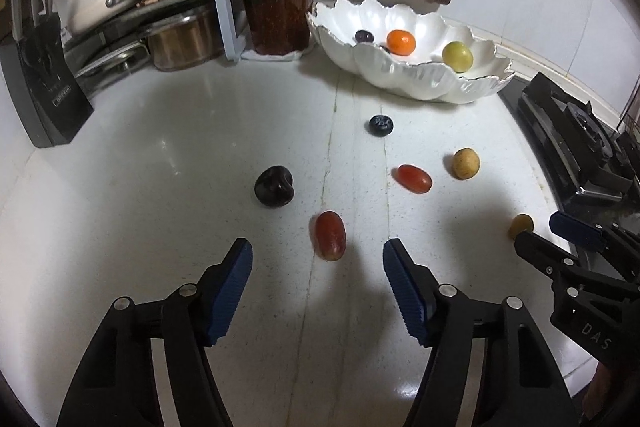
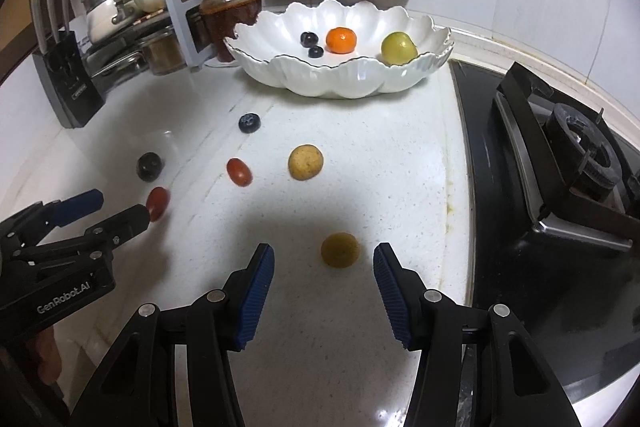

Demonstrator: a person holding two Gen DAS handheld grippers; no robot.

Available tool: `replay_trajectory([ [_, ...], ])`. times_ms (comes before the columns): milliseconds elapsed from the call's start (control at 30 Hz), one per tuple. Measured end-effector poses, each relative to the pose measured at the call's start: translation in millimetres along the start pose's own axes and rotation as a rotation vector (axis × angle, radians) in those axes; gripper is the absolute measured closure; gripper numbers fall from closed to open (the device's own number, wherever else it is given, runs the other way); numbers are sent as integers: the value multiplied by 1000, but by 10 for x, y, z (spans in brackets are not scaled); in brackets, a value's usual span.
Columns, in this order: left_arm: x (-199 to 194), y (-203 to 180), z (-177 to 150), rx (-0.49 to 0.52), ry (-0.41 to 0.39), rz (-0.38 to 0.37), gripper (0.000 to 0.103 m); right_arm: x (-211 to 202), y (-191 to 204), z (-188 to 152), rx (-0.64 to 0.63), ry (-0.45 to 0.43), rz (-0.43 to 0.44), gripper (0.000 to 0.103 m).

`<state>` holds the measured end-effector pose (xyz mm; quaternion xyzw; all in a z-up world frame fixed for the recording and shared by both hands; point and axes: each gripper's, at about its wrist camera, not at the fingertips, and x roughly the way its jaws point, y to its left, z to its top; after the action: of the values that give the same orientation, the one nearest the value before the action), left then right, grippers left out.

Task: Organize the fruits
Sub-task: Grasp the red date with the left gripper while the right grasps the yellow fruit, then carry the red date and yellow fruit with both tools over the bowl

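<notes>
Home kitchen: gas stove, knife block, pots.

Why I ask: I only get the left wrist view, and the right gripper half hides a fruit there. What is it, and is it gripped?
Observer: A round yellow-brown fruit. It lies on the counter, just ahead of the open pads of the right gripper, untouched.
Operator: How many dark berries are in the bowl? Its rim blocks my view.
Observer: Two dark berries sit close together in the white bowl, left of the orange fruit.
</notes>
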<state>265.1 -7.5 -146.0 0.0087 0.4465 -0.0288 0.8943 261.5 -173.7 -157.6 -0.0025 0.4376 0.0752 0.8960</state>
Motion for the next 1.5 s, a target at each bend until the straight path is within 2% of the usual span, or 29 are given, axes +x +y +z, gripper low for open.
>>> replay_trajectory([
  [133, 54, -12, 21, 0, 9, -10, 41, 52, -36, 16, 11, 1, -5, 56],
  [200, 79, -19, 37, 3, 12, -13, 47, 67, -48, 17, 19, 4, -5, 57],
  [567, 203, -13, 85, -7, 43, -31, 59, 155, -82, -1, 48, 16, -7, 63],
  [633, 223, -15, 85, -6, 48, -35, 61, 169, -89, 1, 52, 18, -6, 66],
  [900, 311, -9, 82, -10, 86, -62, 79, 208, -80, -4, 57, 25, 2, 78],
  [1000, 311, -9, 85, -6, 81, -57, 84, 207, -78, -10, 58, 22, 5, 78],
  [1500, 62, -107, 168, 29, 36, -93, 86, 54, -82, 68, 53, -24, 34, 78],
])
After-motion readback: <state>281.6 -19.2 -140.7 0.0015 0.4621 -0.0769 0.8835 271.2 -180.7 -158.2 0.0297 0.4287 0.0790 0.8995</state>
